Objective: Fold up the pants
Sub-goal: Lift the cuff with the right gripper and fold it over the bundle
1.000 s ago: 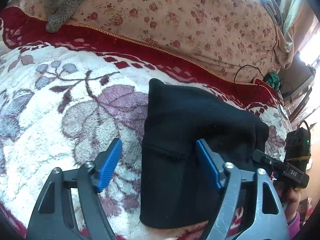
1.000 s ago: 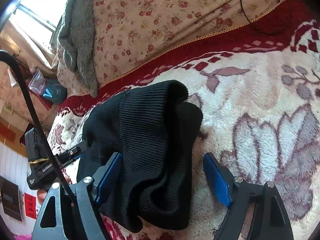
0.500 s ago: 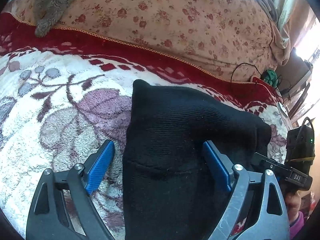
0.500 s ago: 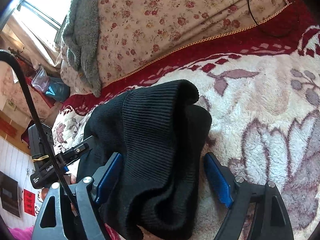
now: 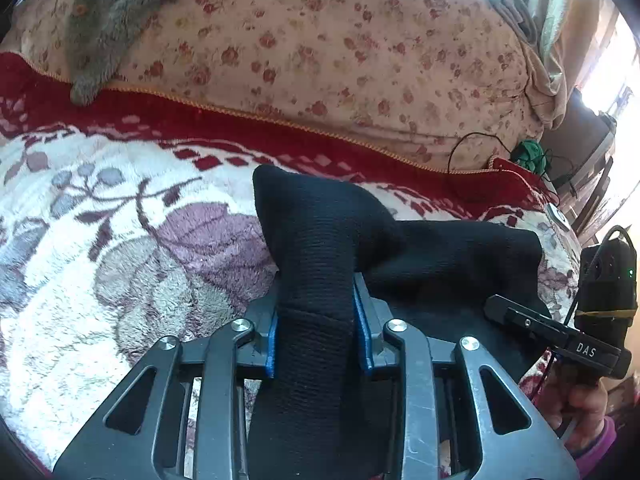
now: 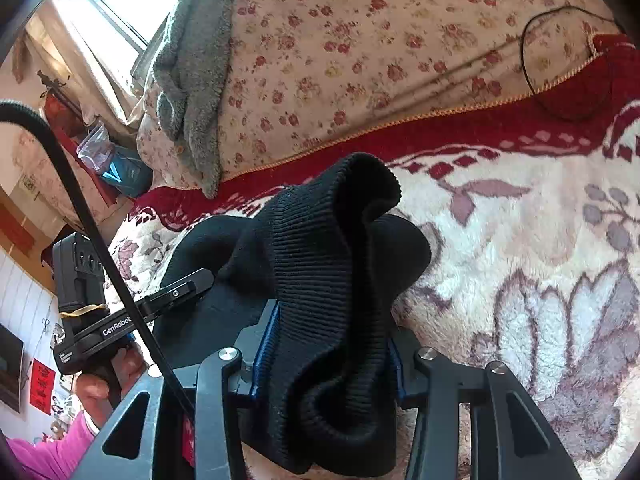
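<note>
Pants [image 5: 320,248]: black, knit, already bundled into a thick wad, lying on the floral blanket [image 5: 120,272] of a bed, in front of the flowered quilt [image 5: 320,60]. Bunched upward at both near ends where gripped; ribbed band [image 6: 320,264] curling in loose waves on the right, smoother knit on the left.

Left gripper [image 5: 316,332]: fingers [image 5: 272,340] closing, blue pads already pinching a pinched-up ridge of cloth. Right gripper [image 6: 324,360]: fingers [image 6: 264,344] closing too, thick ribbed roll squeezed between them.

For a good fold, probably: finish both pinches fully before lifting, catch every layer, lift evenly, keep the edge taut between grippers, avoid dragging blanket pile along.
</note>
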Demonstrator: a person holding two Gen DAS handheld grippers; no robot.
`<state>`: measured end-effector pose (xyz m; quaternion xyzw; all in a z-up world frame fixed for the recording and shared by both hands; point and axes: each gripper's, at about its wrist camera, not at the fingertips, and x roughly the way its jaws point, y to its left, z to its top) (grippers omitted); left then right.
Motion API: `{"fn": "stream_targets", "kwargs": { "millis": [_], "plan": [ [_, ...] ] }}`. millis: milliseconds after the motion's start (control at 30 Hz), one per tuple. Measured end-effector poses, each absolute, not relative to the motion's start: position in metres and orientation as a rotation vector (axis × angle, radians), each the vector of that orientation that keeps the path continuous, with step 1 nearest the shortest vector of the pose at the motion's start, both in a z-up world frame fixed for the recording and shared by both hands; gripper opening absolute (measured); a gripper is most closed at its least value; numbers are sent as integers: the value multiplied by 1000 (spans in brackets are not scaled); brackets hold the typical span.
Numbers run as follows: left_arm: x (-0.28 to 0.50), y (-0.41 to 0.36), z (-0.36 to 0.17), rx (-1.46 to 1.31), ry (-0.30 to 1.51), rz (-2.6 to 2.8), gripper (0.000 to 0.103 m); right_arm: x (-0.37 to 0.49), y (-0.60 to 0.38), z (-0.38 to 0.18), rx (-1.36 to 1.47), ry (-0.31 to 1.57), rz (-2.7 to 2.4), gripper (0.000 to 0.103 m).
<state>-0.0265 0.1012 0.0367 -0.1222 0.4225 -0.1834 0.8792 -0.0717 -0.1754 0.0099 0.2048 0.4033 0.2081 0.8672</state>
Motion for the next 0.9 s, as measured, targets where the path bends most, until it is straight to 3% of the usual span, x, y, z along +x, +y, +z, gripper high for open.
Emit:
{"fn": "stream_targets", "kwargs": {
  "millis": [333, 900],
  "plan": [
    [-39, 139, 65, -275, 826, -325, 27, -68, -146, 35, 415, 816, 496, 42],
    [-63, 277, 90, -327, 766, -62, 27, -16, 4, 48, 357, 860, 704, 42]
  ]
}}
